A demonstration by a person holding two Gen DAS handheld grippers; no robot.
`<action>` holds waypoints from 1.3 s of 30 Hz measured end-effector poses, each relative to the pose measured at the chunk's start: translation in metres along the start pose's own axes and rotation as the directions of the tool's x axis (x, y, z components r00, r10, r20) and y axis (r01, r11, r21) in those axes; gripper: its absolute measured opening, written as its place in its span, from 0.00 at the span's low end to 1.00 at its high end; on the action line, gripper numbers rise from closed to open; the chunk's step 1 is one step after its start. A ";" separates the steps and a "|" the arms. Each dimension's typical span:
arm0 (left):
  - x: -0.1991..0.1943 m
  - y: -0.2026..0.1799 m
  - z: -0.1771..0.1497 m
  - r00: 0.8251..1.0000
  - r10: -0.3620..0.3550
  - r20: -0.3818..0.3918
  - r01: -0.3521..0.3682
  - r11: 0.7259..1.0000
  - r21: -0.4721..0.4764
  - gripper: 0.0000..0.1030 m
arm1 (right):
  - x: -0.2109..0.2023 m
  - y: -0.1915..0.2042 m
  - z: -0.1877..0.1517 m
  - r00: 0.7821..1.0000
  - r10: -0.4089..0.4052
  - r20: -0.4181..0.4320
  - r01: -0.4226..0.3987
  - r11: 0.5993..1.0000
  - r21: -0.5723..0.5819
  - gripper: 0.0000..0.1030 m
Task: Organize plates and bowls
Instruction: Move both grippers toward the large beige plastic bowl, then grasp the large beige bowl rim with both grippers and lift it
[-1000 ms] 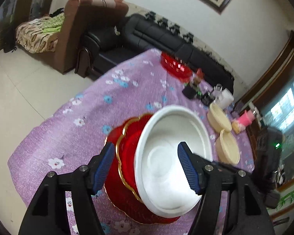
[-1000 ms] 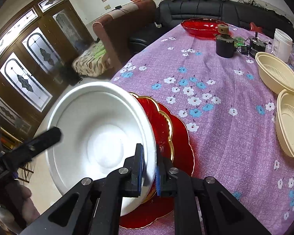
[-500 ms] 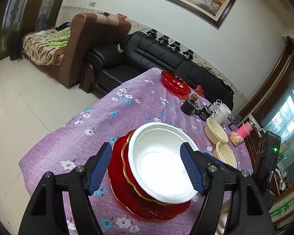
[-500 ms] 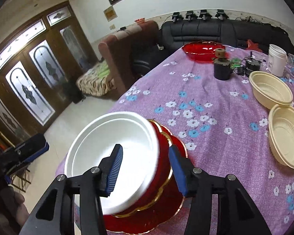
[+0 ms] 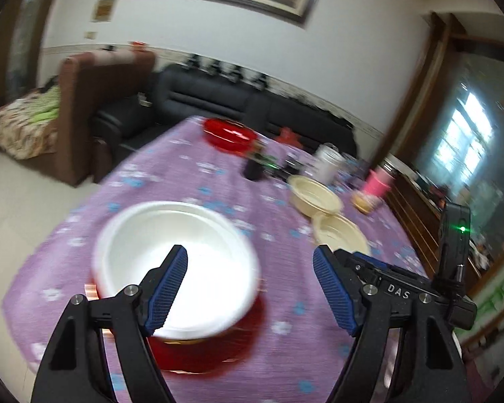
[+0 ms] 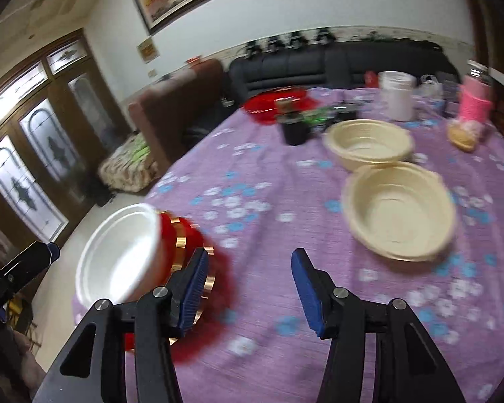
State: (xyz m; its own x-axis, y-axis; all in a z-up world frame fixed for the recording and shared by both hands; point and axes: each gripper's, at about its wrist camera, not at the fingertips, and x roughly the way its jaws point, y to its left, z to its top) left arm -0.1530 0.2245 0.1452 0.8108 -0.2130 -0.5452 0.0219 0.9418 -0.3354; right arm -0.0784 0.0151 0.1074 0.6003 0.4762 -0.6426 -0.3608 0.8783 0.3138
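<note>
In the left wrist view, the left gripper hangs with its jaws wide apart, empty. Below it the white bowl sits mouth up in the red plates on the purple tablecloth.

In the right wrist view, the right gripper is spread apart, holding nothing. The white bowl lies at its left, two cream bowls touching each other ahead to the right.

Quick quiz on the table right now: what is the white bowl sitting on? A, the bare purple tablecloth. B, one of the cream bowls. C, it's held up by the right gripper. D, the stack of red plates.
D: the white bowl rests on the gold-rimmed red plates, while the right gripper has its jaws apart on nothing and the cream bowls sit further along the table.
</note>
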 end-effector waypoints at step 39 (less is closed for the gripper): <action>0.170 -0.126 -0.005 0.952 -0.001 -0.305 0.009 1.000 0.026 0.75 | 0.028 -0.233 0.019 0.994 -0.105 0.016 0.092 0.925 0.369 0.57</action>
State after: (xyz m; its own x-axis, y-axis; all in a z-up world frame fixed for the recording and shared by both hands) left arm -0.0210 0.0684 0.0906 0.5937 -0.2830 -0.7533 0.0449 0.9463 -0.3201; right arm 0.0365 -0.1755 0.0293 0.6462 0.3818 -0.6608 -0.0154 0.8722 0.4889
